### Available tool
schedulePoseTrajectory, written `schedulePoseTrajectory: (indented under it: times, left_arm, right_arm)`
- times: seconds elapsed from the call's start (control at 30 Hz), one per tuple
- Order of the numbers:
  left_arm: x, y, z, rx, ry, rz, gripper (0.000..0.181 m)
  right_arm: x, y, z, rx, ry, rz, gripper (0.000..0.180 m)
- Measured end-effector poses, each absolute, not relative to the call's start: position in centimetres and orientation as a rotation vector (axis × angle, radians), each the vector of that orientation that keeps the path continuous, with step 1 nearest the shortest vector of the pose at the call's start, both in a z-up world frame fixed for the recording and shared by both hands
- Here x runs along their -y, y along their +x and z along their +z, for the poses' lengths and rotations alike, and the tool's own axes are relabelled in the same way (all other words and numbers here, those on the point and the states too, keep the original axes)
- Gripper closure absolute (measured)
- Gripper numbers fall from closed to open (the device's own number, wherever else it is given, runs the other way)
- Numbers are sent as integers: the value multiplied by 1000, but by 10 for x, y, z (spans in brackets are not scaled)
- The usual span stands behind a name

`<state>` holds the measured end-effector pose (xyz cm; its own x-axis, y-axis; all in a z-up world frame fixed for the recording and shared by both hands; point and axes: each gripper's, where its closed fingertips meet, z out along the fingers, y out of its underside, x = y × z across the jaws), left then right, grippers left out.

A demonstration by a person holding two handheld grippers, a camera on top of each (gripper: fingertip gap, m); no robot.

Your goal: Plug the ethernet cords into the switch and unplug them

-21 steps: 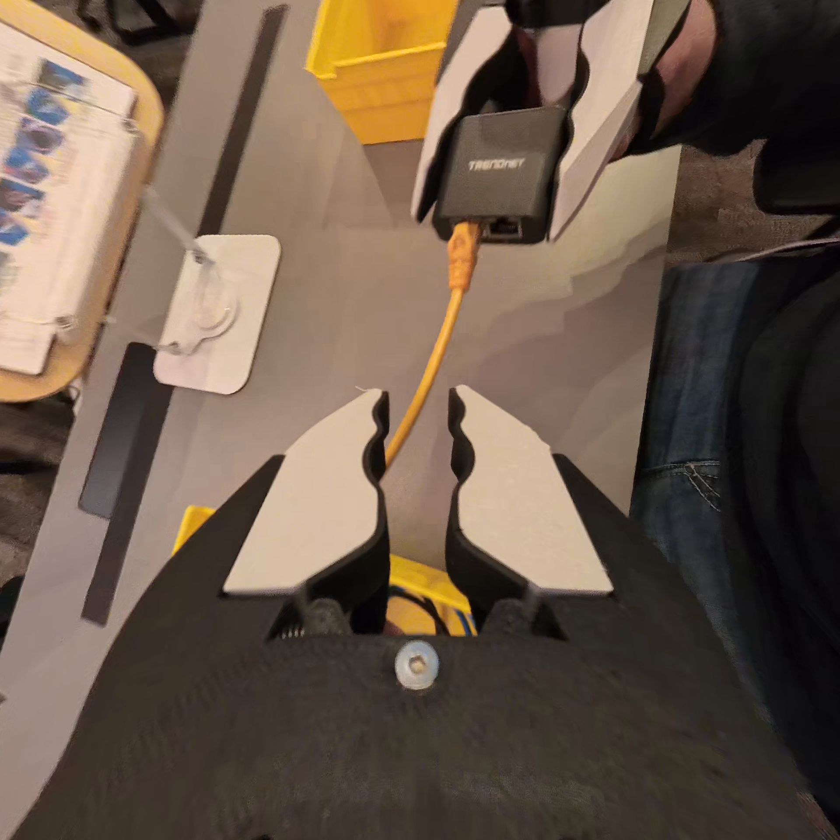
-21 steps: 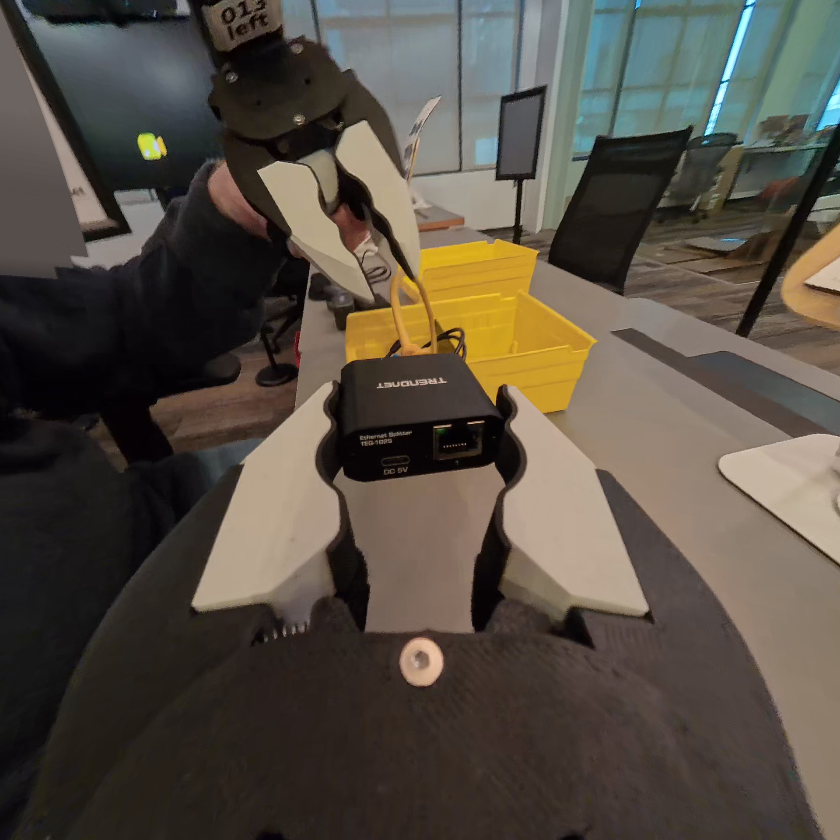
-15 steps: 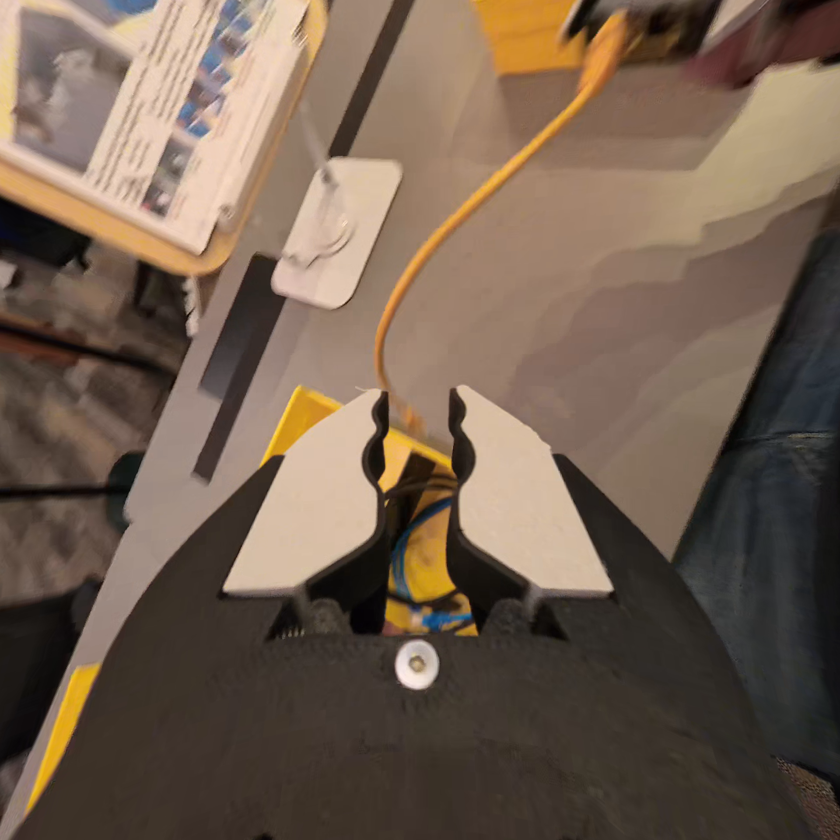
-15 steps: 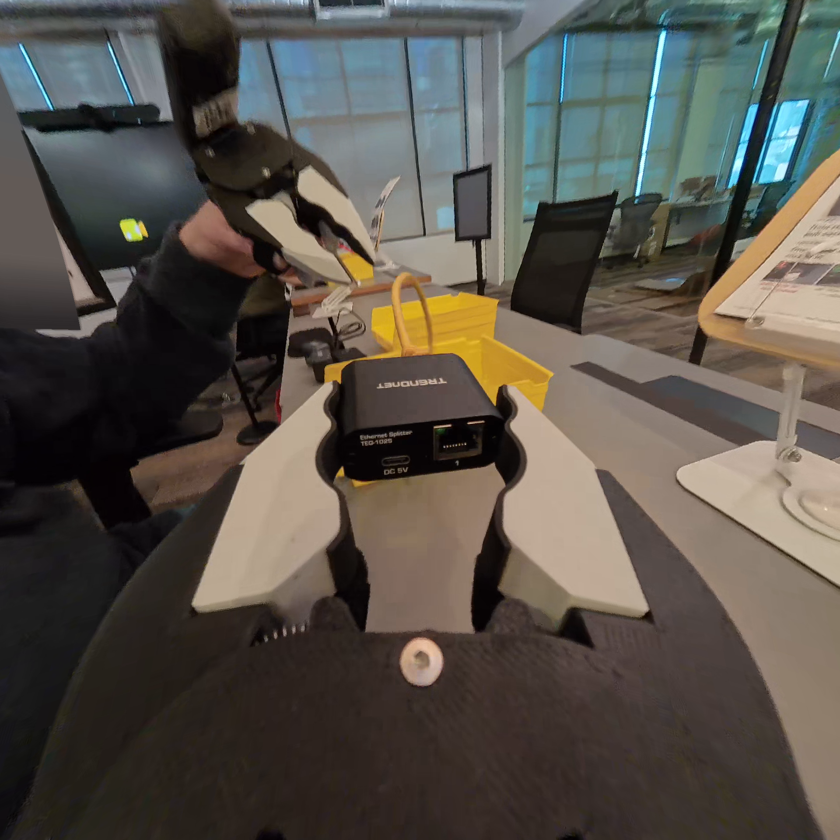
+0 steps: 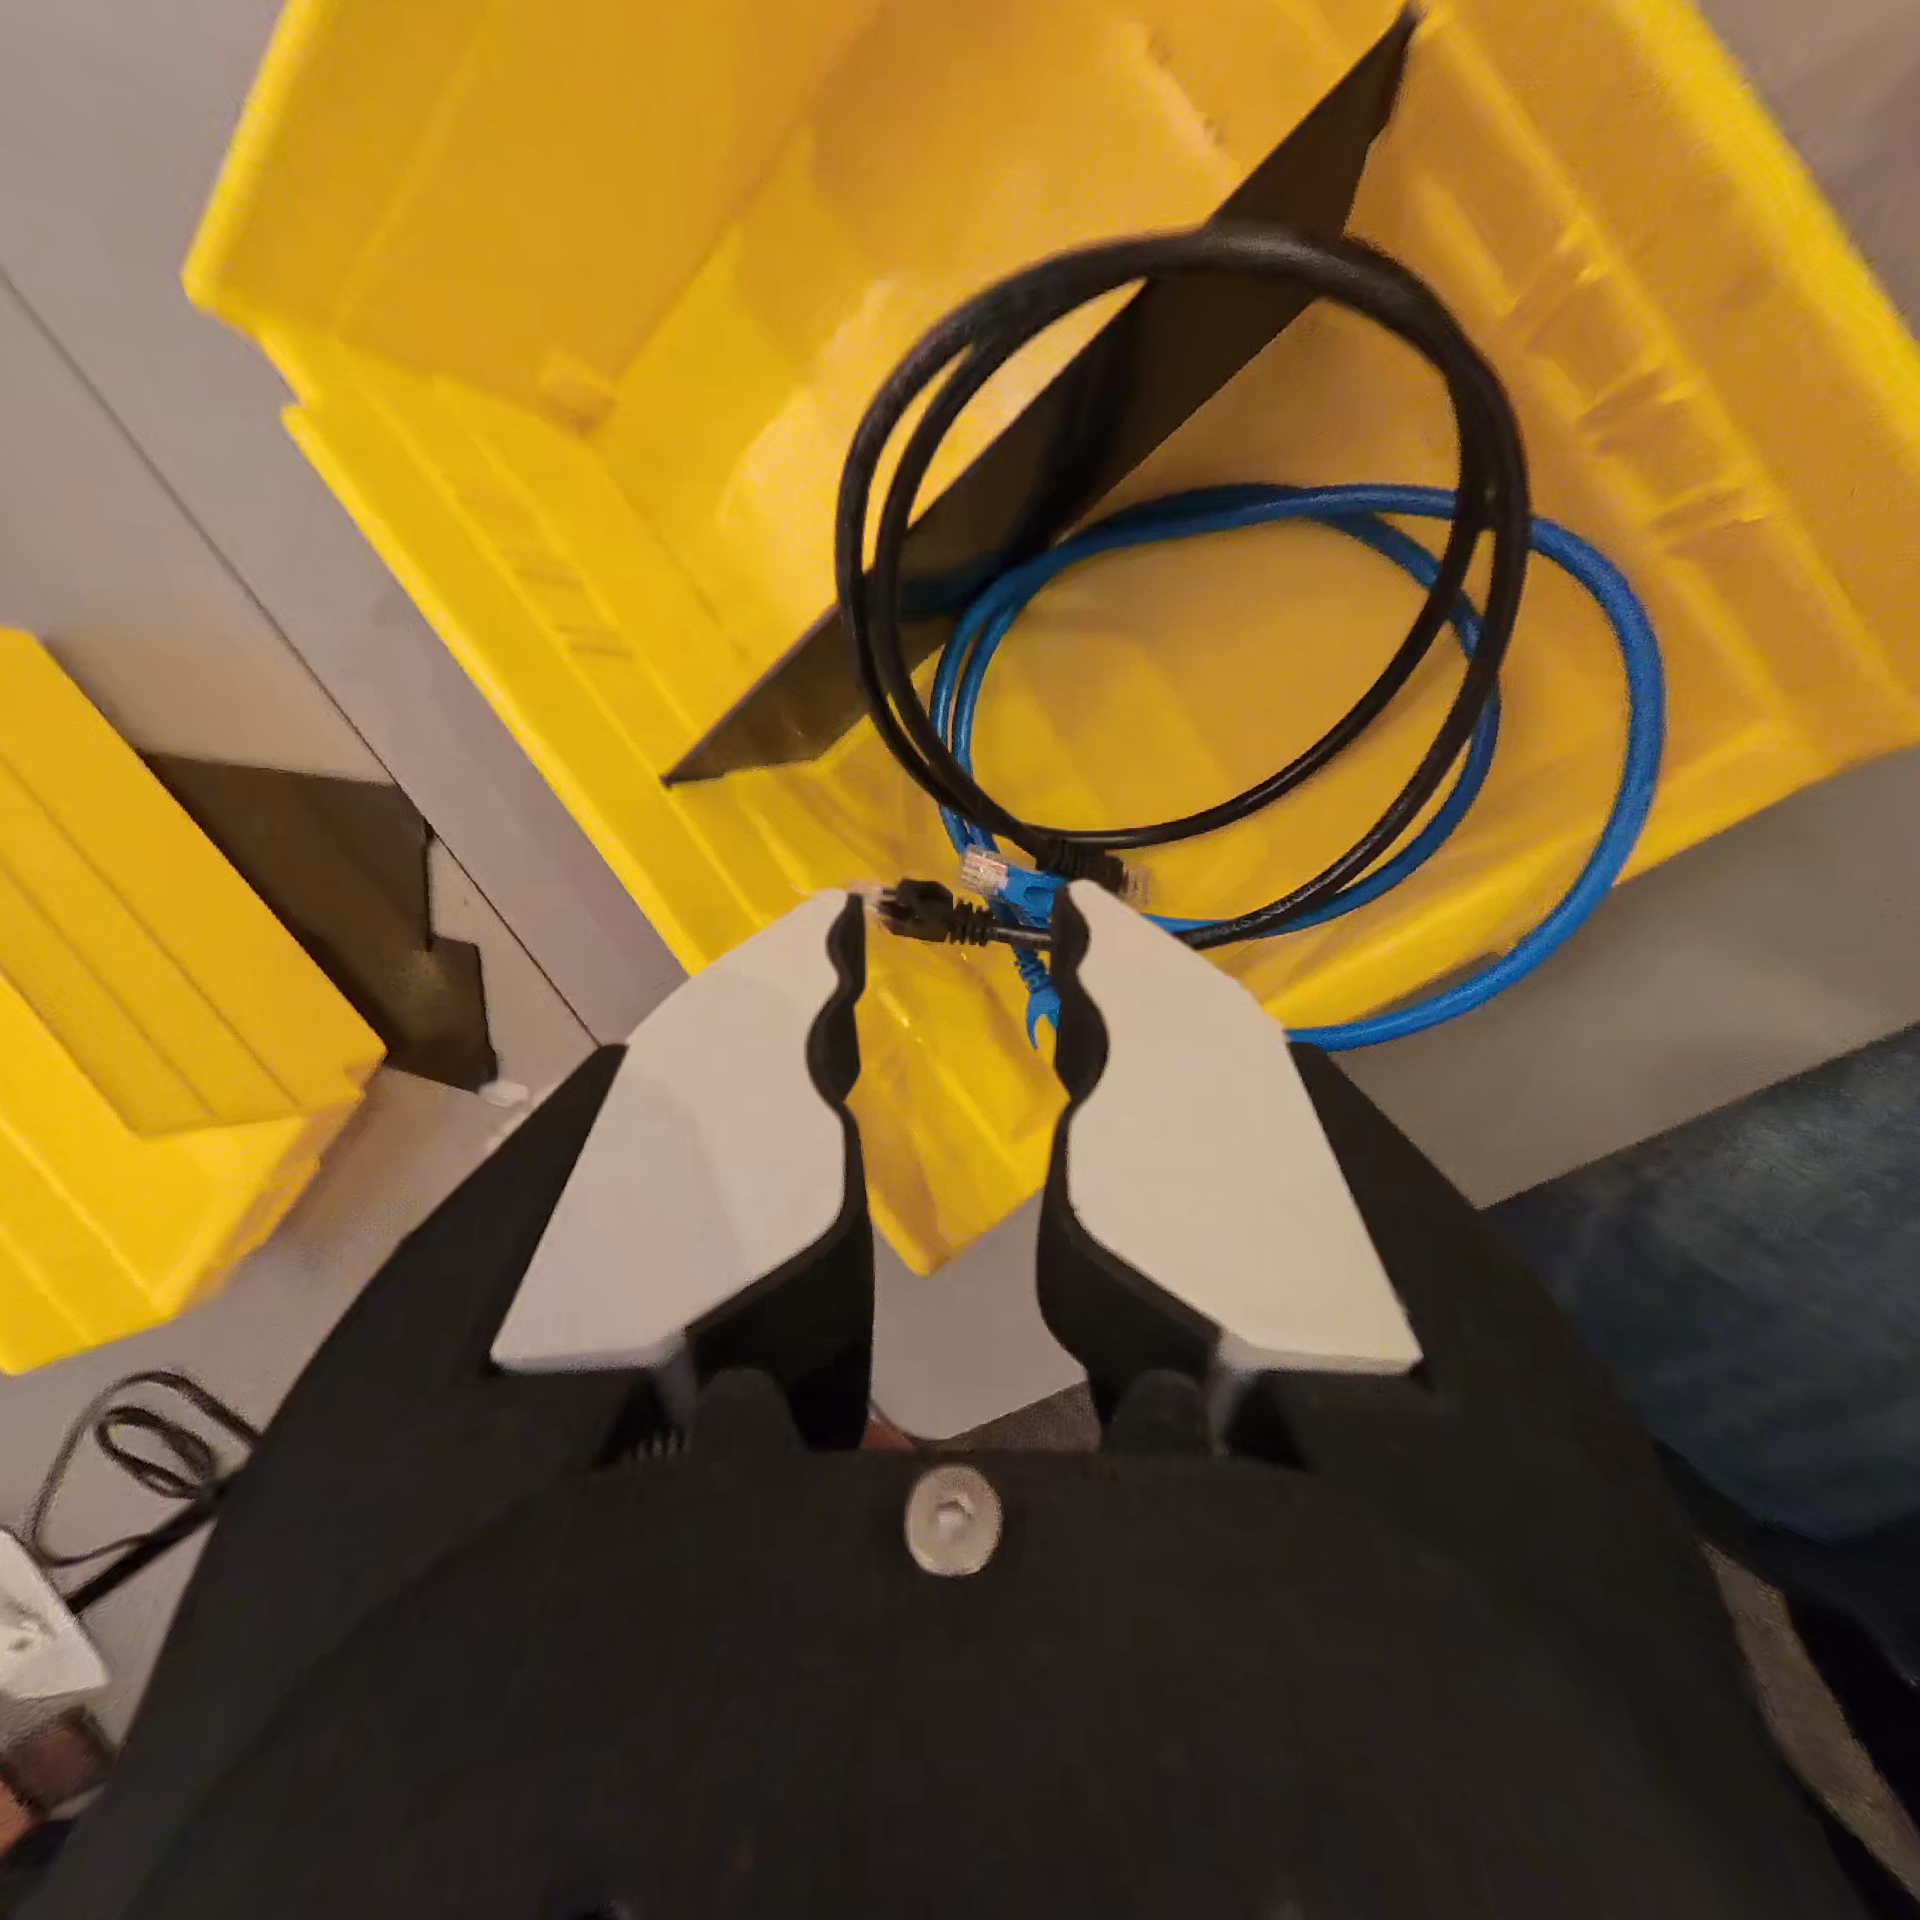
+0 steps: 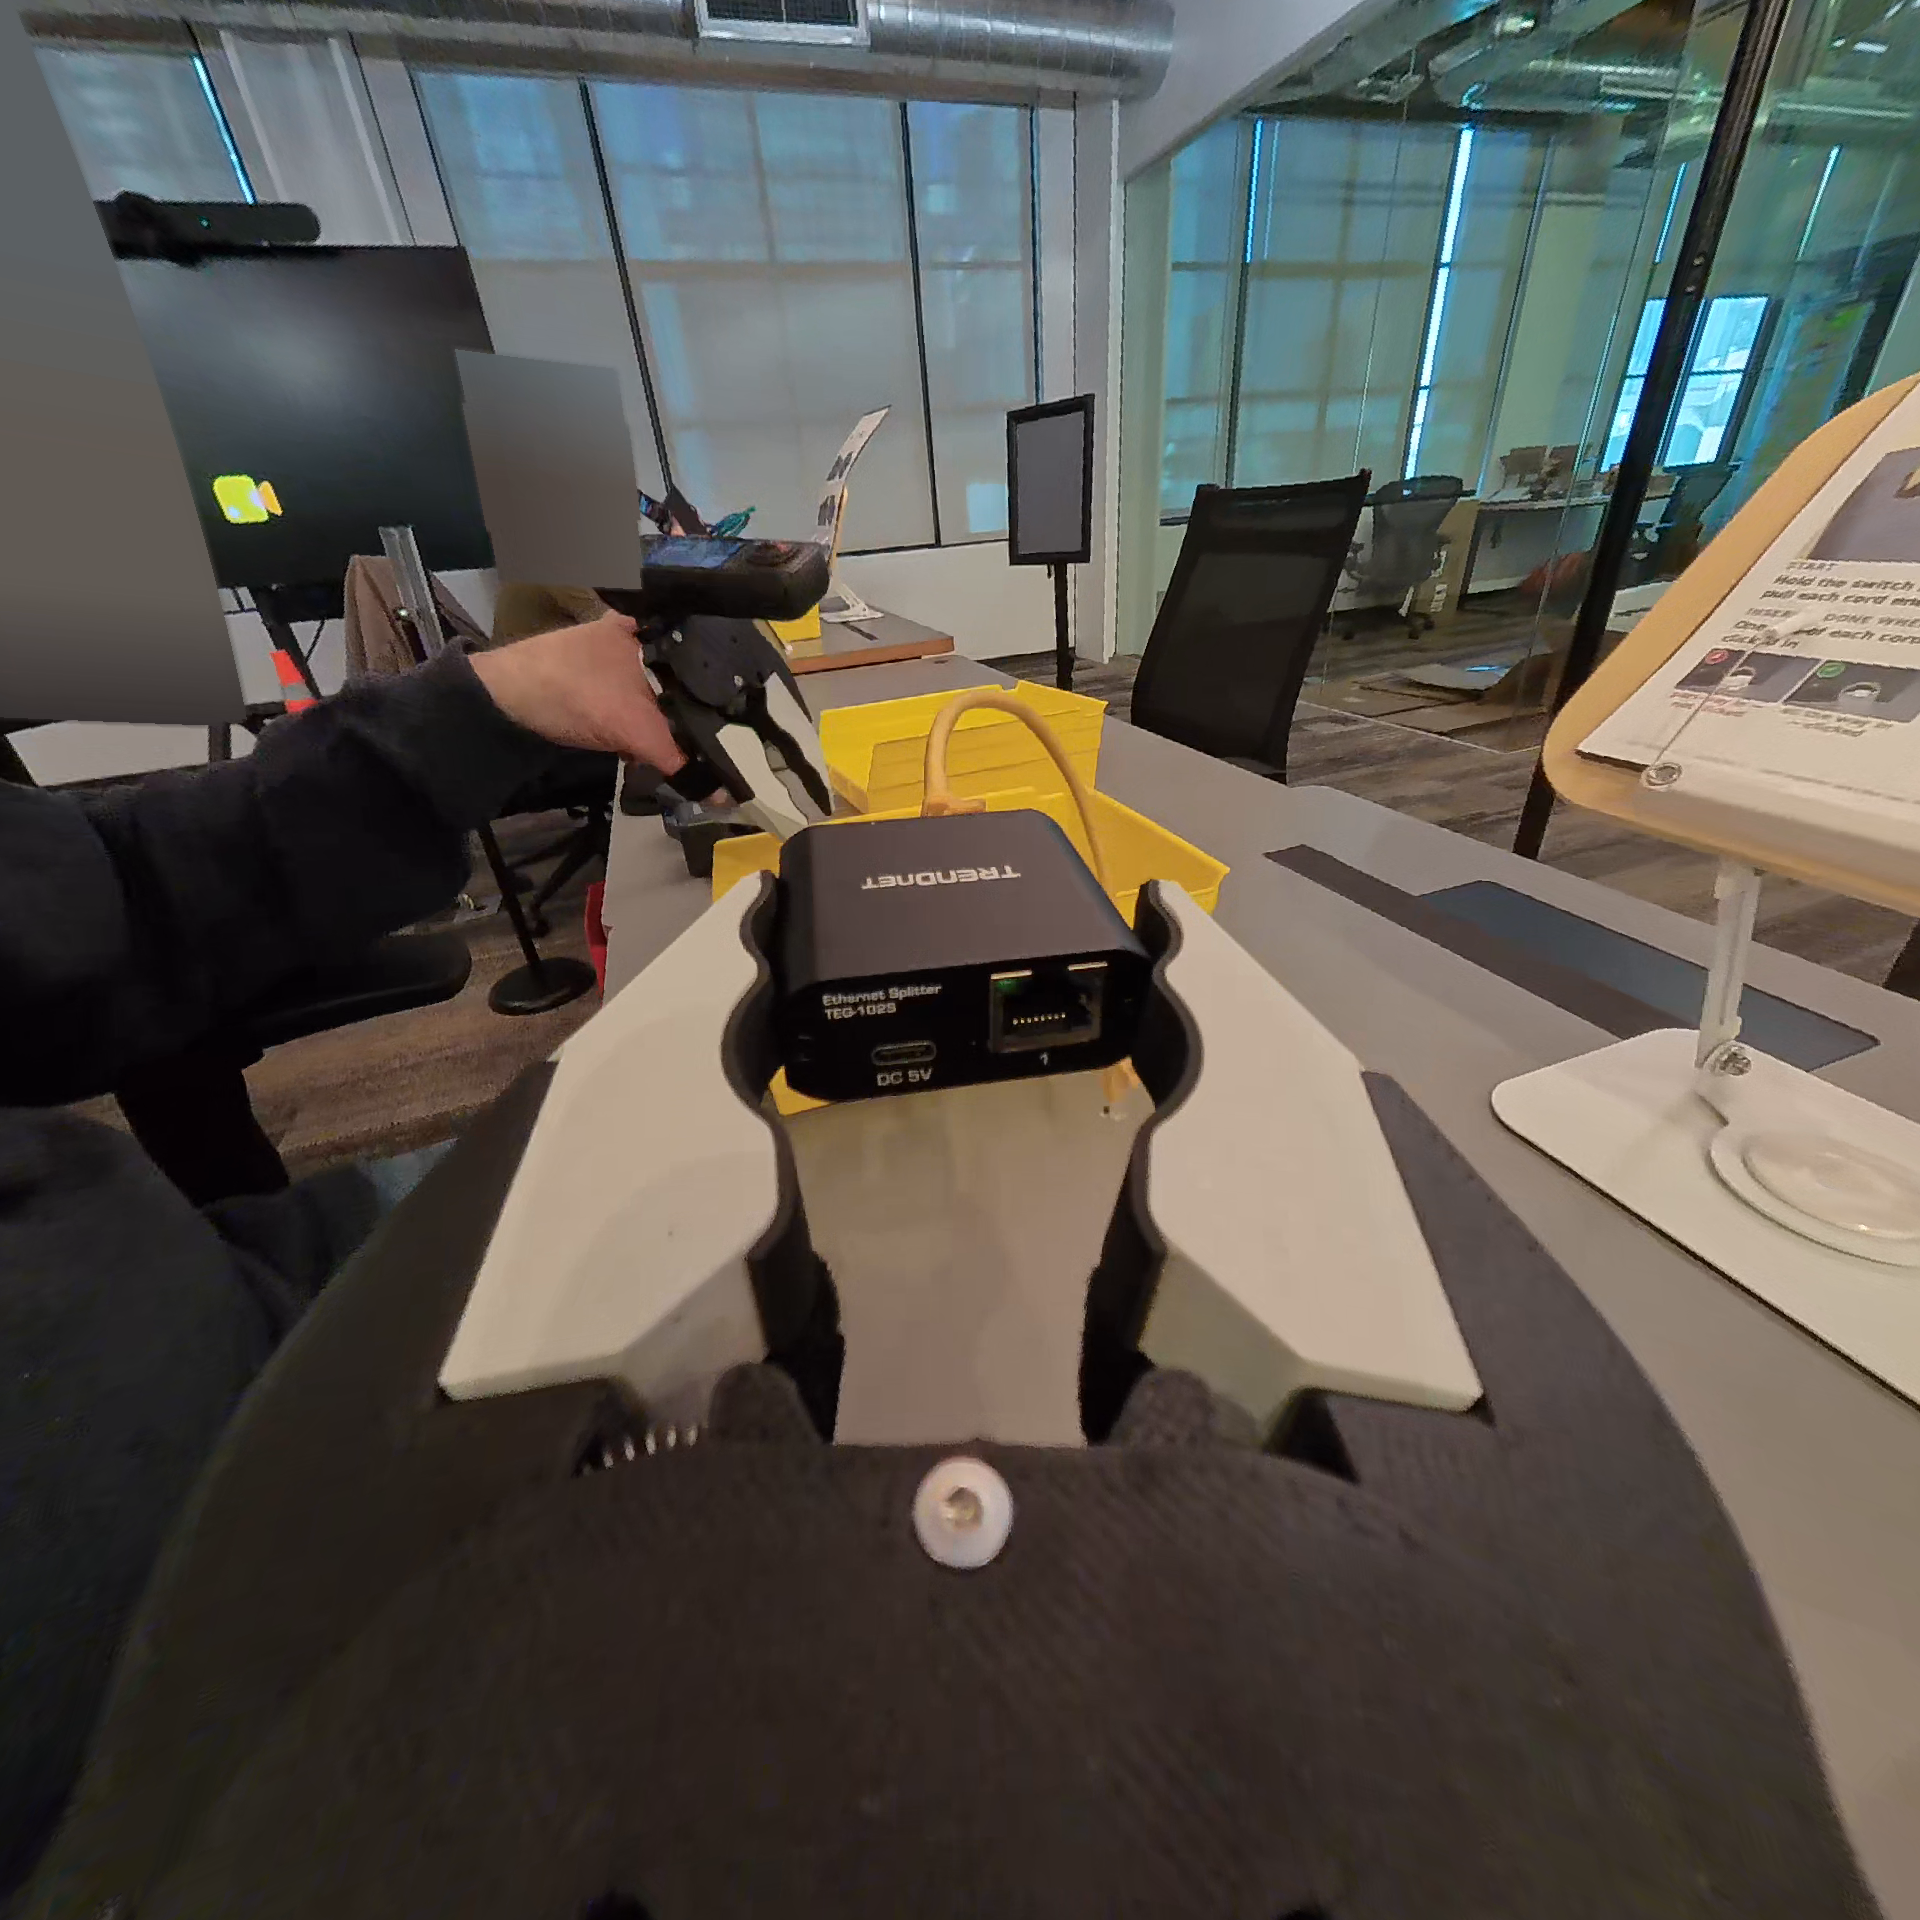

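In the left wrist view, our left gripper hangs with its fingers parted and nothing between them, just above the near rim of the large yellow plastic bin on the grey table. Inside the bin lie a coiled black ethernet cord and a coiled blue ethernet cord, overlapping. The black cord's plug sits right between our fingertips, with the blue cord's clear plug just beyond. We judge the step to be fetching the next cord: we should close on the boot behind the plug, not the latch, and take one cord only, since the coils could drag together.

In the right wrist view, our right gripper is clenched on the small black metal ethernet switch, held above the table, with a short yellow ethernet cord plugged into its far side and looping over towards the bins. The near port faces us, free.

Against 0.7 s ago, the left gripper has left the yellow cord by the switch and swung down over the bin; the right grasp on the switch is unchanged.
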<state>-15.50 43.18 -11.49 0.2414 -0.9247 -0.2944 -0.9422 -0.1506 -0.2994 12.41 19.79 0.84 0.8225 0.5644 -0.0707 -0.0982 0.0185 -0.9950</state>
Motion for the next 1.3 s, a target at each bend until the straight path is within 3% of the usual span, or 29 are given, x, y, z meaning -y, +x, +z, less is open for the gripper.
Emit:
schedulePoseTrajectory:
  times: [0.27,0.6,0.87,1.3]
  left_arm:
    - [-422,-174,-177,-1432,-2361,53,149]
    - [-440,-174,-203,-1374,-2396,106,163]
    - [-452,-166,-175,-1360,-2192,159,174]
    - [-454,-155,-143,-1382,-1977,249,175]
  right_arm:
    - [-199,121,8,408,-1466,554,113]
    - [-193,122,12,417,-1448,548,113]
    - [-191,124,15,415,-1435,548,113]
    - [-192,122,14,422,-1441,545,113]
